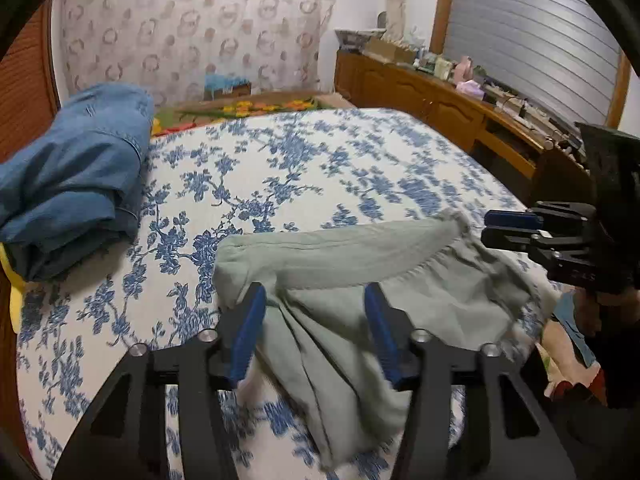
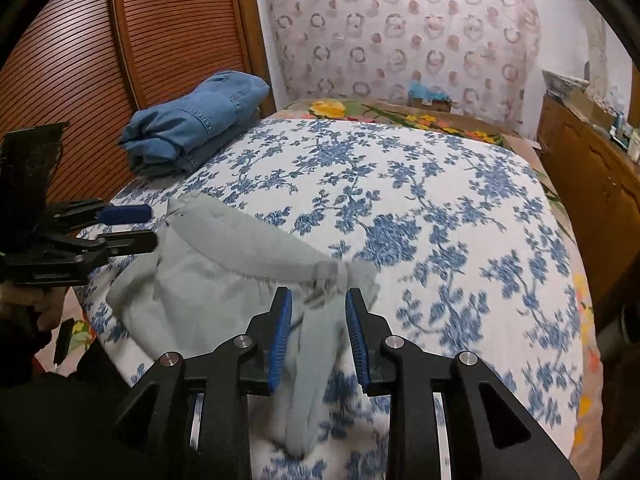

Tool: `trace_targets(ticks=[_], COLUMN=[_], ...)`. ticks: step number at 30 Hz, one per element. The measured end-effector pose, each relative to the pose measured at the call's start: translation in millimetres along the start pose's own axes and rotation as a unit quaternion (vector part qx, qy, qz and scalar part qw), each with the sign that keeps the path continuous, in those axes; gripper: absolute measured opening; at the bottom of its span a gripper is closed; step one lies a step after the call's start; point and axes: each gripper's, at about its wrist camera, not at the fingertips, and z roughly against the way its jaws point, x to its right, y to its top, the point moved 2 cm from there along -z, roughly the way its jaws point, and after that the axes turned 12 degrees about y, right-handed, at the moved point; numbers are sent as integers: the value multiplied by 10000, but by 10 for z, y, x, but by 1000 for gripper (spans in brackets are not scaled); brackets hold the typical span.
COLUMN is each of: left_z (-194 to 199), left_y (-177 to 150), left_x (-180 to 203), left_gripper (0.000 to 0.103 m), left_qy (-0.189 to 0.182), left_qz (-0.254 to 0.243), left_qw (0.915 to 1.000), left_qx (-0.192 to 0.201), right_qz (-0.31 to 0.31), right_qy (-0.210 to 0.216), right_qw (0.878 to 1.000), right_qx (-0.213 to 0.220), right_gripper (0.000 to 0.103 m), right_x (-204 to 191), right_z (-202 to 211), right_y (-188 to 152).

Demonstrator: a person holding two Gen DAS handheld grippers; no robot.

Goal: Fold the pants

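pants [image 1: 352, 276] bunched on bed [image 1: 320, 168]; both grippers agape astride them; folded jeans [image 1: 76, 184] well apart.

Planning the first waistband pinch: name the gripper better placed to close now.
Probably right. The right gripper straddles the bunched waistband end of the green pants; the left gripper gapes wider over loose fabric below it.

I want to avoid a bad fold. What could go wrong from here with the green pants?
Both grippers, left and right, stand open around bunched cloth of the pants, so a grasp may catch only one layer, or slip. The waistband lies crooked, so the fold could come out uneven. The frames are blurred, which suggests fast motion that may wrinkle the cloth.
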Motion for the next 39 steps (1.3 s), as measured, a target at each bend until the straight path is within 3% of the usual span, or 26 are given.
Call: trace_targets(ticks=[3,8,14,15,16,17,18,22,31,35,39], left_z=[-126,-273,-266,-249,-236,-218,-187,22,319,68,-280], left_y=[1,-28,-36,-32,-23,-15,-11,31,264,359,293], left_x=[-12,-39,17,29,37,36,39,45,44,-33,-67], left_gripper=[43,42,41,31,29,21,15,10,9,9,10], left_qy=[7,-96,-77,-105,-97,-34,3,-143,-123,43,74], left_qz=[5,63,-75,-88,-98,-105,-120,-73,-30,3,-13], left_qw=[9999,9995,9998,9998,9999,9999,9999,9994,9969,9983,9999], left_qx=[-139,-288,-177,-122,-83,-30,32,313,773,583,112], right_qz=[28,-65,-156,-140,-109,-85,-76,-54,64,71,27], right_qy=[33,84,151,143,150,168,208,375,225,36,-155], right_qw=[10000,9997,9995,9995,9995,9996,9996,9992,9973,9976,9994], right_qx=[-53,-224,-242,-251,-238,-216,-200,89,690,694,296], right_gripper=[29,29,29,28,27,15,11,9,7,7,7], right_x=[28,116,176,174,168,159,152,100,27,58,126], right_z=[-116,-316,-394,-398,-392,-381,-355,-203,113,37,-252], right_y=[25,22,53,54,54,51,34,17,107,178,137])
